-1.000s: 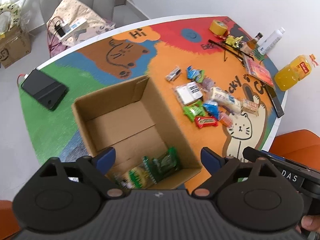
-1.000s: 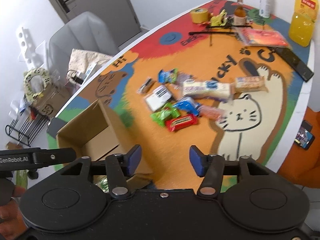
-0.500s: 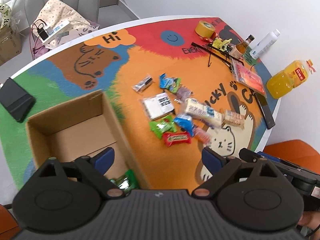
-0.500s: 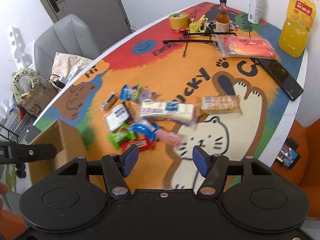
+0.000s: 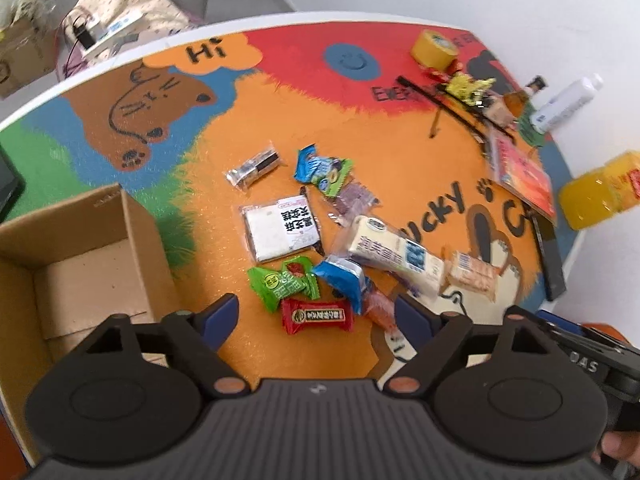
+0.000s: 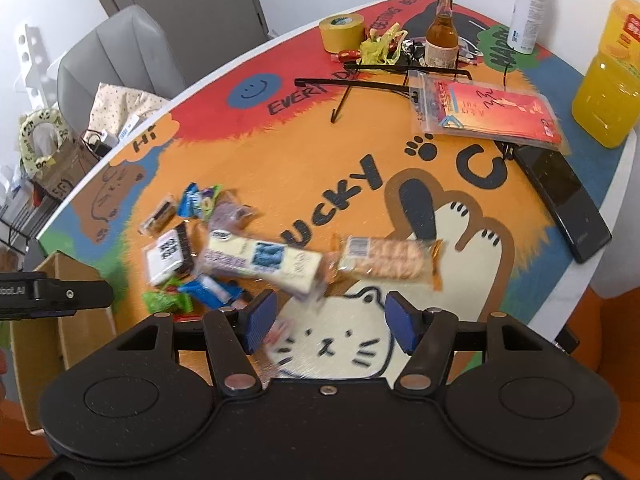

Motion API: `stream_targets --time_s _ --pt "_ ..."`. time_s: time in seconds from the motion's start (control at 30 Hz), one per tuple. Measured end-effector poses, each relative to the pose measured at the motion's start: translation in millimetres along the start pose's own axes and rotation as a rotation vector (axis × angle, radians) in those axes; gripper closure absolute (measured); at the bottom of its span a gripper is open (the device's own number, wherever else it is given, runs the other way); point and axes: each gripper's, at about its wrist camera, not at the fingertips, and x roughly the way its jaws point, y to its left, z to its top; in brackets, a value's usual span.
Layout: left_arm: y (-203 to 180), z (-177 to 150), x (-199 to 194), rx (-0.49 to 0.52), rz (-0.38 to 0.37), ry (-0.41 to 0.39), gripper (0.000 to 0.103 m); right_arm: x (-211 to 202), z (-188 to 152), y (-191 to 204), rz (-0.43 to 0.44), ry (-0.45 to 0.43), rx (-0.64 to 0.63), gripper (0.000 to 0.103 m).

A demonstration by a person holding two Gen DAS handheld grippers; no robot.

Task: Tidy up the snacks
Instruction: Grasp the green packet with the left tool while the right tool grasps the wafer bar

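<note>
Both tools tilt steeply down over the snacks [image 5: 316, 256]: left tool [image 5: 316, 318] closing, empty; right tool [image 6: 328, 322] apart, empty.

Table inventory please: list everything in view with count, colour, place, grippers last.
cardboard box: one, brown, left edge
loose snacks: about ten, mixed colours, mid-table
cracker packs: two, pale, by cat drawing
tape roll: one, yellow, far side
small bottle: one, amber, far side
white bottle: one, far edge
juice bottle: one, orange, right edge
red packet: one, far right
phone: one, black, right
left gripper: closing, empty
right gripper: open, empty
</note>
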Motion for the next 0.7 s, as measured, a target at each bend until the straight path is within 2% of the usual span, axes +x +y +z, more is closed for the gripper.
stream_targets --time_s 0.07,0.23,0.33,0.5,0.7 --pt "-1.5 1.9 10.5 -0.02 0.017 0.012 0.024 7.7 6.6 -7.0 0.011 0.015 -0.019 0.042" --pt "-1.4 5.9 38.7 -0.069 0.081 0.042 0.041 26.1 20.9 -19.4 0.023 0.042 -0.077 0.042" --pt "-1.7 6.2 52.8 -0.084 0.122 0.06 0.047 35.9 26.6 -25.1 0.027 0.063 -0.104 0.044" --pt "4.2 5.4 72.5 -0.125 0.156 0.086 0.047 54.0 31.5 -31.8 0.033 0.095 -0.165 0.048" --pt "9.3 6.7 83.9 -0.175 0.165 0.075 0.047 68.8 33.9 -37.0 0.043 0.112 -0.214 0.049"
